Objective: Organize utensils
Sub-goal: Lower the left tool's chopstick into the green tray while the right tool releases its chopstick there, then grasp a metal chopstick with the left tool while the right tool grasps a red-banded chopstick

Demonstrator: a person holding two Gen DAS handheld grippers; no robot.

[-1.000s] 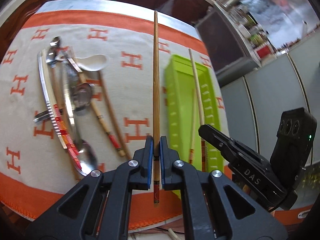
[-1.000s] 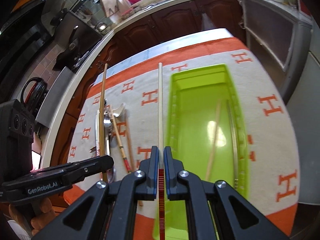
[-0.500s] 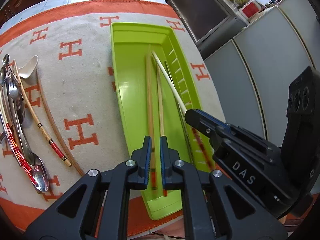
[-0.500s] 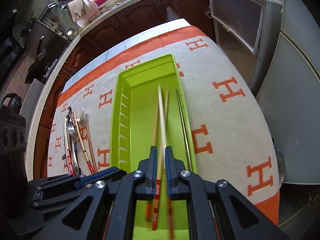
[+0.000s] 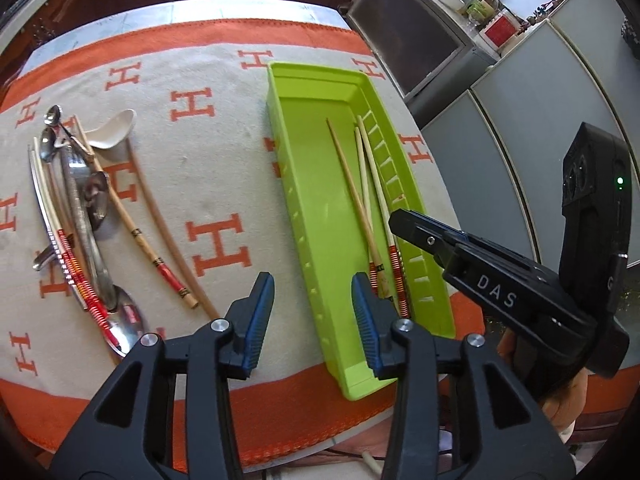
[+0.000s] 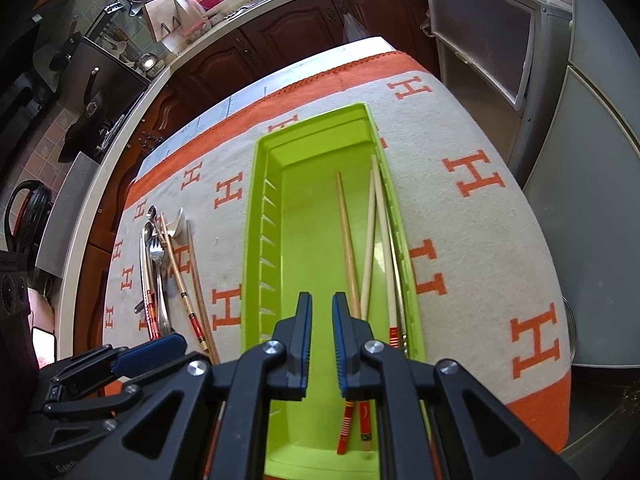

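Now the chopsticks [image 6: 347, 240] that count as sorted lie loose inside the green tray [image 6: 256, 208], bunched toward its right wall and crossing one another, their red-banded ends nearest the cameras. Both tools have let go: the left gripper [image 5: 312, 312] has just been opening and its jaws stand well apart with nothing between them, hanging above the tray's left wall and the cloth beside it, while the right gripper [image 6: 321, 344] hovers over the tray's near end with its jaws a narrow gap apart, holding nothing. Well apart on the left of the orange-and-cream cloth [image 5: 216, 160] waits the unsorted pile [image 5: 80, 216]: metal spoons, a white spoon [image 5: 116, 132], a fork and more chopsticks, several overlapping. I judge the next reach goes there, and that is where trouble may come. Because the pieces lie stacked and touching, a pinch on one thin stick could drag a neighbour along or flick a spoon across the cloth. A round chopstick gripped off-centre might swing and slip out between the pads on the way over. The cloth itself could bunch under a low approach and shift everything on it. The tray is light plastic sitting near the table's front edge, so a knock from either tool could slide it or tip it off.
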